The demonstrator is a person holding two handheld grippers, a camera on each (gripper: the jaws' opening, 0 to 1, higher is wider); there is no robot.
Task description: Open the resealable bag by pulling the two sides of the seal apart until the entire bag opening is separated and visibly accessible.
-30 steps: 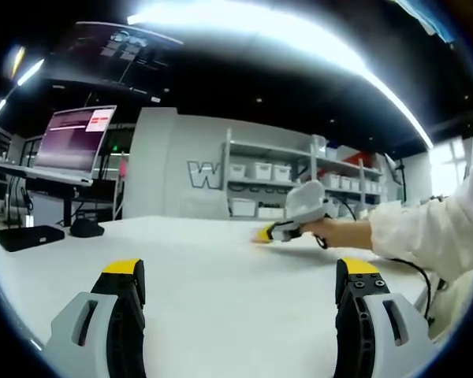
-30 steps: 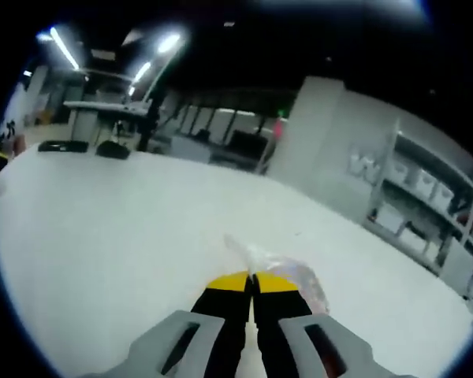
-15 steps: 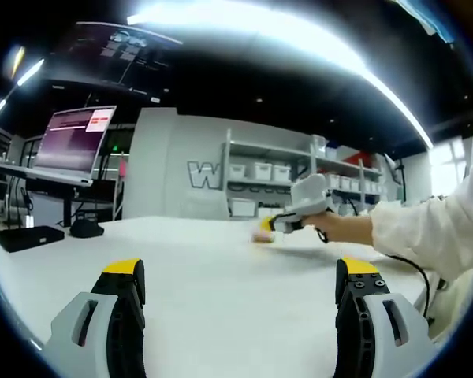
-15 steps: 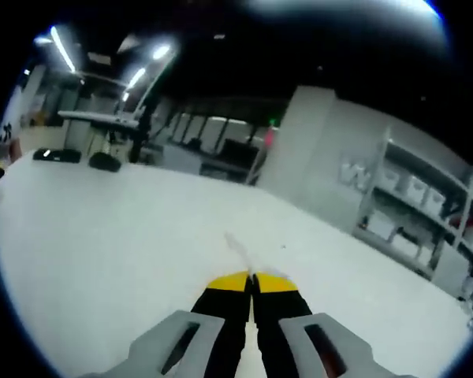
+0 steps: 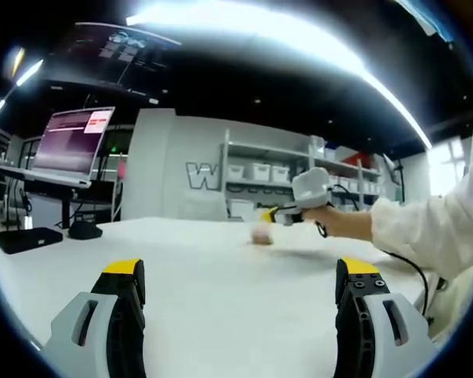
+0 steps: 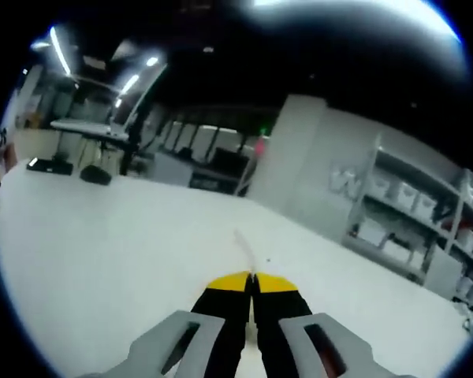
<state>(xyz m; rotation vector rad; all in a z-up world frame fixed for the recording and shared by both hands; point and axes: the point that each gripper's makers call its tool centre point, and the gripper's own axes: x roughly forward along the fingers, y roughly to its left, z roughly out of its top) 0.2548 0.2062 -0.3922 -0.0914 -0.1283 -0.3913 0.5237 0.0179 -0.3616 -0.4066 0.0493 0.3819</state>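
Above worktop (image 5: 221,268): right tongs (image 6: 252,278) pinched on bag (image 5: 262,234), lifted; left tongs (image 5: 240,276) wide, empty. Next: grip opposite seal side.

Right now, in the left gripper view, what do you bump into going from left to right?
Laptop → black mouse → shelf bins → bag hanging from the right gripper → white sleeve.
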